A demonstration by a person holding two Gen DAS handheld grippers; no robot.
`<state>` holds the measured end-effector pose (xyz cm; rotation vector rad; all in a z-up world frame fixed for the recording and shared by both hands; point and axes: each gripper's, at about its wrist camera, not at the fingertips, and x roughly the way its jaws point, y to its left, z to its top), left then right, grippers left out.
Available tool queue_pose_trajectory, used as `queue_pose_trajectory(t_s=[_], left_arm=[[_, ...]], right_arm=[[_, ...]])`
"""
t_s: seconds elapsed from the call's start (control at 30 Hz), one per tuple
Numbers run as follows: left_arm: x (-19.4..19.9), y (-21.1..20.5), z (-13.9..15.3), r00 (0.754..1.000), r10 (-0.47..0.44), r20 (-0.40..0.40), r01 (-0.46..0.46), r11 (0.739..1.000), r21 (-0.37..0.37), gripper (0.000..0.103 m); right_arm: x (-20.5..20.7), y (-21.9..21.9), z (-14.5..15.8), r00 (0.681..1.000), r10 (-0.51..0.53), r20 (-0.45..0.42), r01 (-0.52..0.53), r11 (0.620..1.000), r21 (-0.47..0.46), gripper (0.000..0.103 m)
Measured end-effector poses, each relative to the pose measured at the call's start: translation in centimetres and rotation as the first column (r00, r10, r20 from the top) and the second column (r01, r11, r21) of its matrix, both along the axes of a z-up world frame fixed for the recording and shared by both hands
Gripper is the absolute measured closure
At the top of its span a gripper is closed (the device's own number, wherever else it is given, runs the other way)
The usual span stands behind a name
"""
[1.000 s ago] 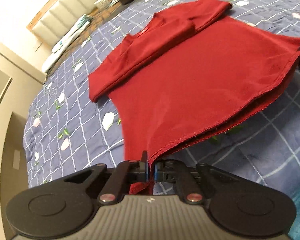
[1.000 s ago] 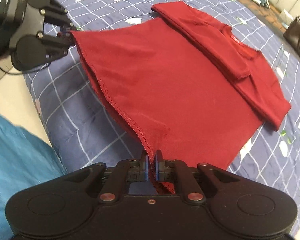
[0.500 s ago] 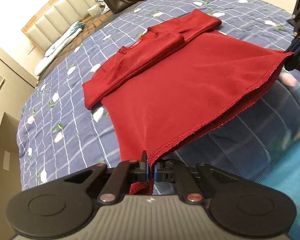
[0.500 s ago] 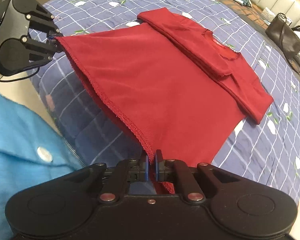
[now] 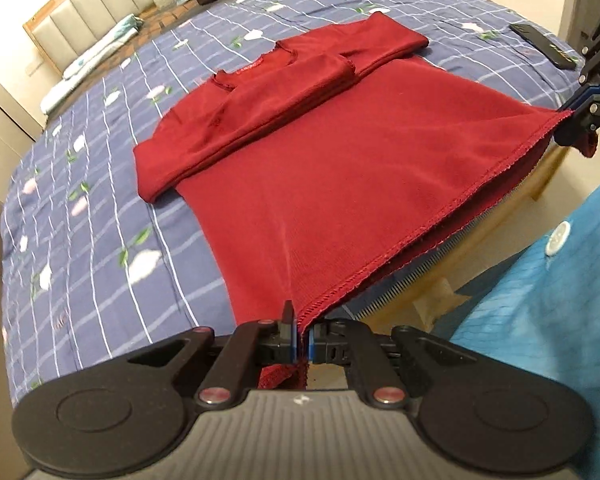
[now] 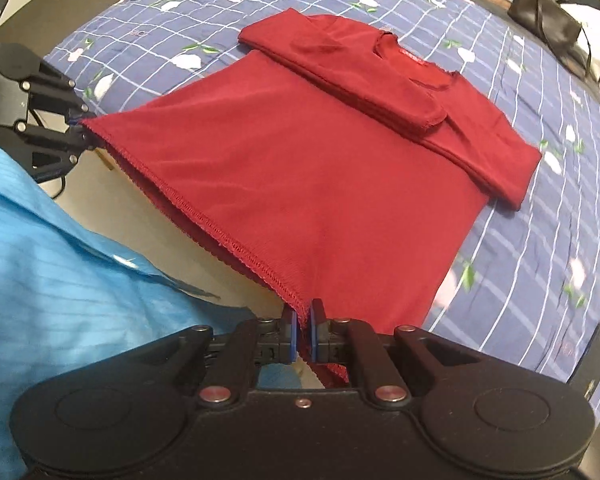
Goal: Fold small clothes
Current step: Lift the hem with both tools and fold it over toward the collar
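The bed (image 5: 100, 208), under its blue plaid cover, now shows its near edge and the floor; one second ago it filled both views. The red shirt (image 5: 340, 168) lies lengthwise toward the headboard (image 5: 100, 4), collar far, sleeves folded across. Its hem is lifted clear past the bed edge. The left gripper (image 5: 300, 334) and right gripper (image 6: 304, 334) each clamp one hem corner.

My right gripper (image 6: 303, 330) clamped on the red top (image 6: 320, 168) hem corner, left gripper (image 6: 85, 133) pinching the other corner, hem lifted, sleeves folded across, checked bedspread (image 6: 540, 280) beneath, my blue shirt (image 6: 60, 260) lower left.
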<state>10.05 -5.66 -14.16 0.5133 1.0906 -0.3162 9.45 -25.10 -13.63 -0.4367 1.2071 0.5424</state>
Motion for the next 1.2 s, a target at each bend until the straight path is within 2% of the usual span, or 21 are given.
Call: queue_pose_trajectory(t_s=[0.23,0.5,0.63,0.87,1.03,1.2], left_arm=[[0.4,1.2,1.3,1.0,0.017,-0.021,-0.018,0.999,-0.049,0.099],[4.9,0.7,3.8,0.999,-0.007,-0.032,0.006,0.999,-0.036,0.099],[8.7,0.6,5.4,1.0,-0.015,-0.01,0.015,0.999,-0.029,0.098],[18.6,0.3,7.7,0.999,-0.027,0.029,0.028,0.999,-0.031,0.098],[26.3,-0.2,6.8,0.999,-0.013,0.029,0.014,1.0,-0.027,0.098],[33.7,-0.1,4.3,0.999,0.03,-0.018,-0.03,0.999,-0.023,0.097]], right_arm=[[-0.9,0.3,0.8,1.0,-0.025,0.002,0.025,1.0,0.015,0.097],[3.1,0.4,3.1,0.996,-0.019,0.088,0.018,1.0,0.016,0.097],[7.8,-0.3,4.8,0.99,-0.017,0.142,0.011,0.999,0.041,0.097],[18.5,-0.9,6.1,0.982,0.011,0.188,-0.02,0.999,0.047,0.096],[26.5,-1.3,5.4,0.981,0.037,0.189,-0.046,0.998,0.043,0.096],[33.9,-1.9,3.4,0.988,0.018,0.152,-0.03,0.997,0.071,0.096]])
